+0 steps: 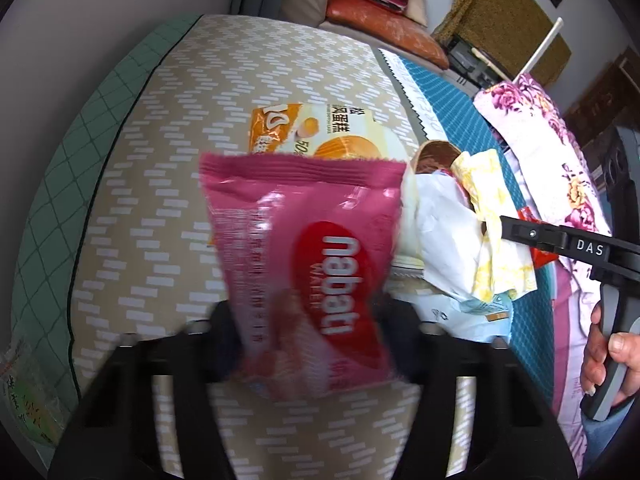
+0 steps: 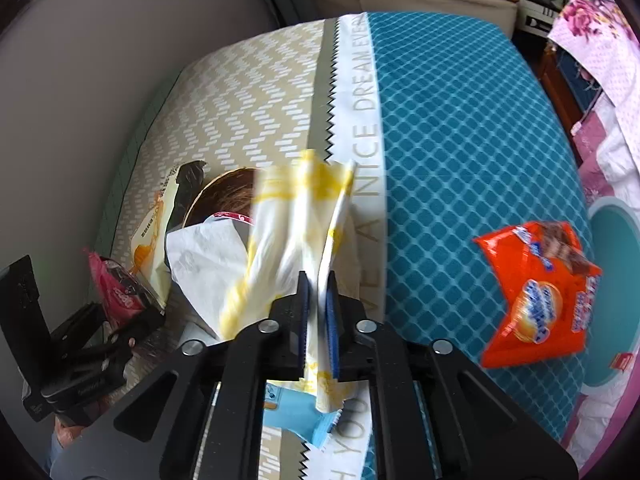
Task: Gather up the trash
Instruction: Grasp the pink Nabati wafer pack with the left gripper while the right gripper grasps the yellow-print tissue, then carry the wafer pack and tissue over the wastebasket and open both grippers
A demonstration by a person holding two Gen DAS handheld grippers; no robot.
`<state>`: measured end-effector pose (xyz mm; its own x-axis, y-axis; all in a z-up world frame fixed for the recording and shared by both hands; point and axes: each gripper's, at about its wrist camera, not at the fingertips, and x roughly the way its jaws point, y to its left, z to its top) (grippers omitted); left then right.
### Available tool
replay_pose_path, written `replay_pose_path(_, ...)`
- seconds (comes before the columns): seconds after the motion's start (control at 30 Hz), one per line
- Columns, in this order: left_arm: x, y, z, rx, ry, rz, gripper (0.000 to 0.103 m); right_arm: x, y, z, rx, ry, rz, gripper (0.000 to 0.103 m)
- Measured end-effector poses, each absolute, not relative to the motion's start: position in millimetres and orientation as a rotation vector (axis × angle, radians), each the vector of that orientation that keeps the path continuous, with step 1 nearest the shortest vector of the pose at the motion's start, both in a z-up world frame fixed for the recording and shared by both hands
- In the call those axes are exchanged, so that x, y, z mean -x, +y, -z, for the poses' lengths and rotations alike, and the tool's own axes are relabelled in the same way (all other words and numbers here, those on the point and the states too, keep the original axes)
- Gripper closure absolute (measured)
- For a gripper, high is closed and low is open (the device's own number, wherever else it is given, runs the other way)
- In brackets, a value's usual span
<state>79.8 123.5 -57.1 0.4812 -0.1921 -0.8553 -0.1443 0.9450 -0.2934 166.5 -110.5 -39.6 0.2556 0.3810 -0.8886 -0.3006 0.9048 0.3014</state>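
**Both grippers lifting wrappers off a bed**

At far left, in the left wrist view, a green grid-patterned edge borders the bed [image 1: 132,184], which is covered in a beige cloth with white dashes. Right of that, at centre, the left gripper [image 1: 312,332] holds a pink wafer packet [image 1: 316,264] upright by its lower end. Its jaws stand narrow, pinched on the packet, though blur hides the exact contact. The packet hangs clear above the cloth, probably raised so that it can be carried off.

Behind it lies a cream and orange cake wrapper [image 1: 320,130], flat on the bed. To its right sits a loose heap: a brown round piece [image 1: 434,156], crumpled white paper [image 1: 440,224] and a pale blue wrapper [image 1: 476,312] at the bottom.

Further right, the right gripper [image 2: 318,312] has its jaws nearly closed on a white and yellow wrapper [image 2: 296,232], gripping its lower part so the rest stands up above the heap. Holding it by one end seems meant to pull it free without dragging the paper beneath.

Right again, past a white printed strip, the cover turns teal with a diamond pattern. There an orange snack packet [image 2: 536,292] lies alone, untouched, well apart from both grippers. At far right is a teal round container [image 2: 616,296], half hidden; it may be the bin, but I cannot tell.
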Motion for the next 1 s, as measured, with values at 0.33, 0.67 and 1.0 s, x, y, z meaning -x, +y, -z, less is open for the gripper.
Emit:
replay_pose_path(0.33, -66, 122, 25, 0.319, 1.014, 0.009, 0.059, -144, -150, 6, -0.141, 1.142, -0.479, 0.098)
replay_pose_path(0.67, -75, 72, -9, 0.267, 0.990, 0.114, 0.059, -141, -198, -18, -0.229, 1.057, -0.436, 0.098)
replay_pose_path(1.0, -108, -33, -17, 0.148, 1.021, 0.280, 0.059, -129, -280, -34, -0.317, 0.957, -0.325, 0.098)
